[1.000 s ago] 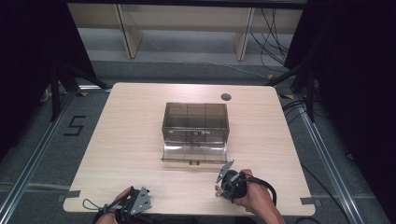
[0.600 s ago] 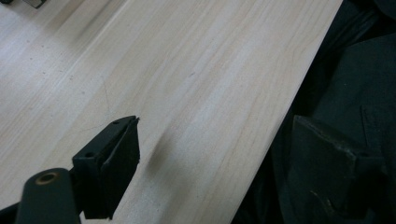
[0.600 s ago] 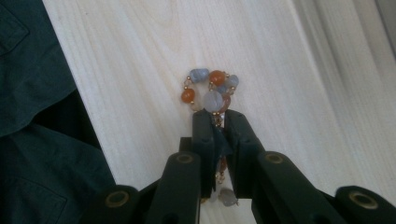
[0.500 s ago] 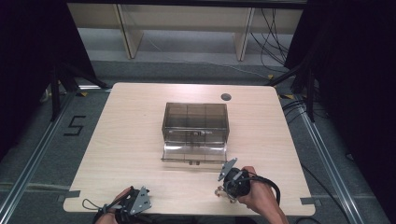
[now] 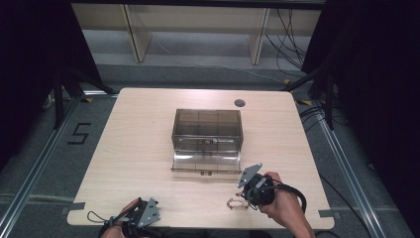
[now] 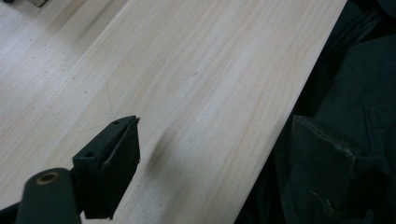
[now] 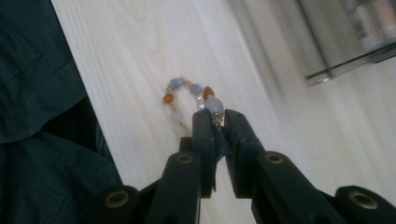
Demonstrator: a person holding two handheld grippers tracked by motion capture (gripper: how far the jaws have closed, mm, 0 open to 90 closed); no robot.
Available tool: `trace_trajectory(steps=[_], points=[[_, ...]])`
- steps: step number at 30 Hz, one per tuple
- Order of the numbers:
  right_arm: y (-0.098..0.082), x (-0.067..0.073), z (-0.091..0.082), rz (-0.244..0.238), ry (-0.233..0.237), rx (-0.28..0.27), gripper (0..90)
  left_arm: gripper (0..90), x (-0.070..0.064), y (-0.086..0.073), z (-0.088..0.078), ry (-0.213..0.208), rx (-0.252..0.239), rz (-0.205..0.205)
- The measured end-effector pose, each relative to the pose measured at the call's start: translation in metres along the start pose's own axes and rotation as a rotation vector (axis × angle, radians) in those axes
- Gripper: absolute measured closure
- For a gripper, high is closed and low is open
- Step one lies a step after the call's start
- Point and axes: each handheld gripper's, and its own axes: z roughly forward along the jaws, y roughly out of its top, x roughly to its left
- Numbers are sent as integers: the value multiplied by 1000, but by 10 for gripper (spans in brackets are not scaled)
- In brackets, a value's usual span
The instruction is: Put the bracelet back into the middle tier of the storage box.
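Right claw (image 7: 217,122) is clamping one end of a beaded bracelet (image 7: 189,100) lying on the surface (image 5: 138,148), near the front edge. Pickup step, seemingly; next likely lifting toward the open smoky box (image 5: 207,134). Left claw (image 6: 210,154) is idling, jaws apart.

At frame centre a smoky clear plastic box (image 5: 208,131) sits on the pale wooden table (image 5: 133,144), its flap lying below it; a beaded bracelet (image 5: 236,204) lies lower right, the right gripper (image 5: 246,196) upon it, the left gripper (image 5: 140,216) at lower left.
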Motion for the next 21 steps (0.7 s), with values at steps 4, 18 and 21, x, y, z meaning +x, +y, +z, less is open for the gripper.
trace_trajectory(steps=[4, 18, 21], points=[[4, -6, -16, 6, -21, -31, 840, 166, 0, 0, -1, 8, -2, -2], [26, -19, -52, -40, -26, -63, 839, 166, 0, 0, -1, 8, -1, -3], [30, -22, -57, -29, -29, -58, 840, 166, 0, 0, -1, 2, -3, -5]])
